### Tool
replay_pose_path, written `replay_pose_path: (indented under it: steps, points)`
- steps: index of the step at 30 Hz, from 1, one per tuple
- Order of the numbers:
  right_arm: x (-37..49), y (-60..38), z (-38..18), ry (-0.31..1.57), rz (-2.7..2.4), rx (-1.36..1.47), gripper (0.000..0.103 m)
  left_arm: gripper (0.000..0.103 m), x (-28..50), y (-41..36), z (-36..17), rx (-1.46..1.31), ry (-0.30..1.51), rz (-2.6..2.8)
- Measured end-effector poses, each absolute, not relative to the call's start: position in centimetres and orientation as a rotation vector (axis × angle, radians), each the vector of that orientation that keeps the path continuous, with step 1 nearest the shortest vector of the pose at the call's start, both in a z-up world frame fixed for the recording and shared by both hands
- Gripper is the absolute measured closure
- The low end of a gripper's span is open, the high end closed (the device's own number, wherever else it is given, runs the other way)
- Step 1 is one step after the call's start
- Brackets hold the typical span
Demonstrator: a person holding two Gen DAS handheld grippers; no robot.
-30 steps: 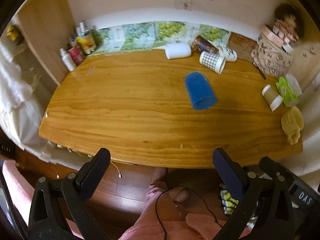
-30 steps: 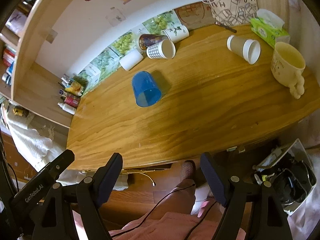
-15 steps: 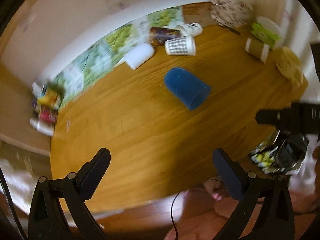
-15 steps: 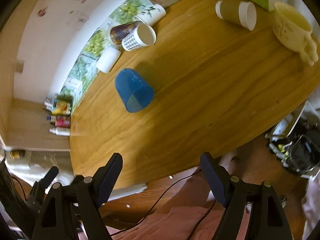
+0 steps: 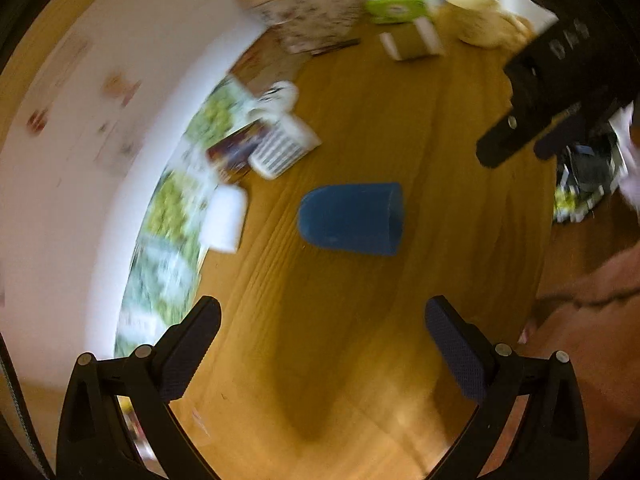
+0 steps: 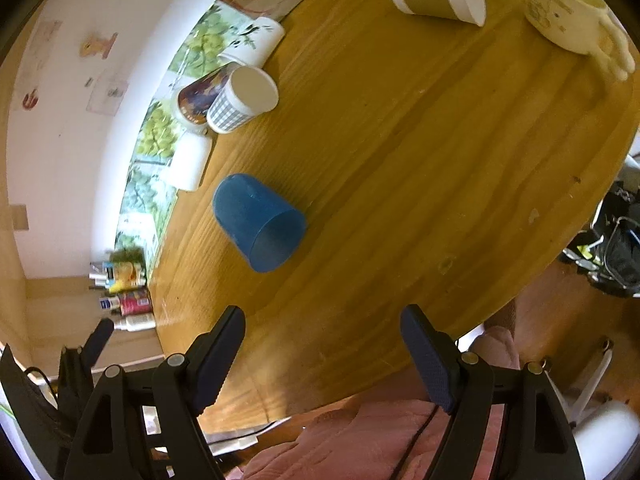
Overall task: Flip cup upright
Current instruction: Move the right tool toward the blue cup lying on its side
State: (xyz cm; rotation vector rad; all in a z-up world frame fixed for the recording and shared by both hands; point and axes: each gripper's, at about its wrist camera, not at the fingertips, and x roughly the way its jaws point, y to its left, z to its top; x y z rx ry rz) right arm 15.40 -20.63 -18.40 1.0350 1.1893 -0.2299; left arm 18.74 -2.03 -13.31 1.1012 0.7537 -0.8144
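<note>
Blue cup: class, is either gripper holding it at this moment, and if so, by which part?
Nothing is held. The blue cup lies on its side on the table, apart from both the left gripper and right gripper, whose jaws are open.

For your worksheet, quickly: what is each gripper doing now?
Left gripper: open, holding nothing.
Right gripper: open, holding nothing.

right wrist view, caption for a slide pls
Open right gripper hovers short of a blue cup lying on its side on the wooden table.
</note>
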Motion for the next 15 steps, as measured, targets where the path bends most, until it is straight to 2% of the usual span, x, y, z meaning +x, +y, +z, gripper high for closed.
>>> replay_pose_path:
  steps: [6,15]
  points:
    - [14.6,-20.8,-19.1,1.185,-0.278,1.072,0.022,0.001,19.7,-3.5,-15.1,1.265,0.666,-1.002]
    - [13.6,-20.8,-19.8,1.155,-0.306,1.136,0.022,0.001,20.1,-4.4,-17.1,1.486,0.349,-1.301]
